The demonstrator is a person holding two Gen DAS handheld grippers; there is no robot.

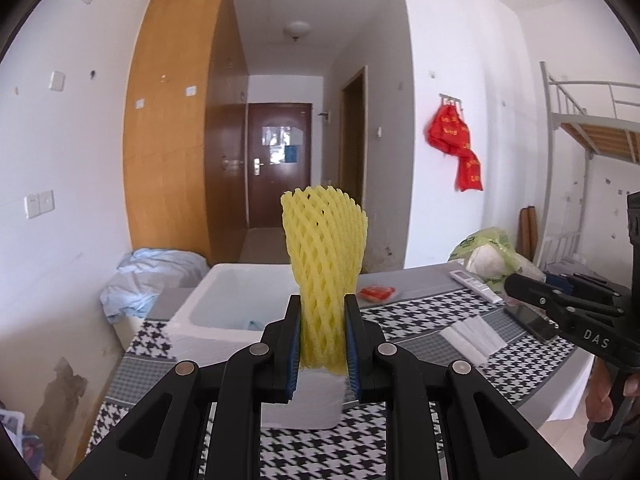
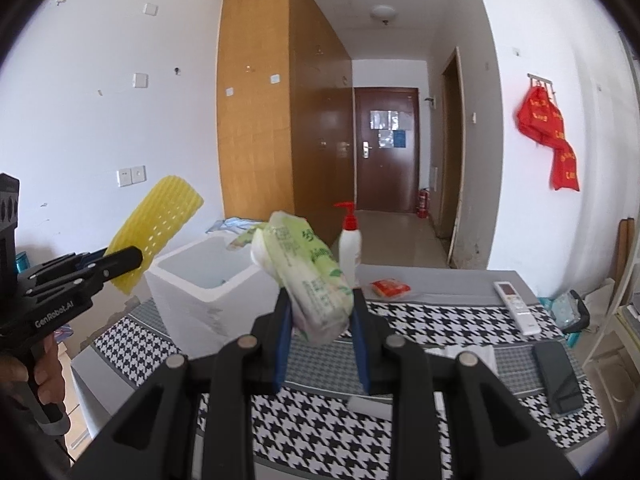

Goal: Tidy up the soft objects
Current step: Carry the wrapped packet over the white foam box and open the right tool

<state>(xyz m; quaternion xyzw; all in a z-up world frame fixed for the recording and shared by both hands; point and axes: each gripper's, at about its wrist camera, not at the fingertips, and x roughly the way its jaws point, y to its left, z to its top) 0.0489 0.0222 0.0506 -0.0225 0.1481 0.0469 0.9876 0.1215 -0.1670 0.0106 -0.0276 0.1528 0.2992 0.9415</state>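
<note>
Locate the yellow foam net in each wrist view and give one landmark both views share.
Left wrist: yellow foam net at centre, upright, clamped in the left gripper.
Right wrist: at left, tilted, above the white foam box.
Shared landmark: the white foam box.

White walls (image 2: 120, 80) are seen on both sides, marked by switch plates (image 2: 131, 176) and small holes. A tall light-wood wardrobe (image 2: 256, 92) is set against the left wall, with darker panelling running down a corridor to a dark brown entrance door (image 2: 386, 148), on which papers are stuck. A dome ceiling lamp (image 2: 383, 12) is mounted above the corridor, and a red fire extinguisher (image 2: 423, 202) is stood by the door. Red cloth (image 2: 550, 136) is hung from wall hooks. A metal bunk bed frame (image 1: 592, 120) is seen at the right. The tiled floor is lit by daylight.
</note>
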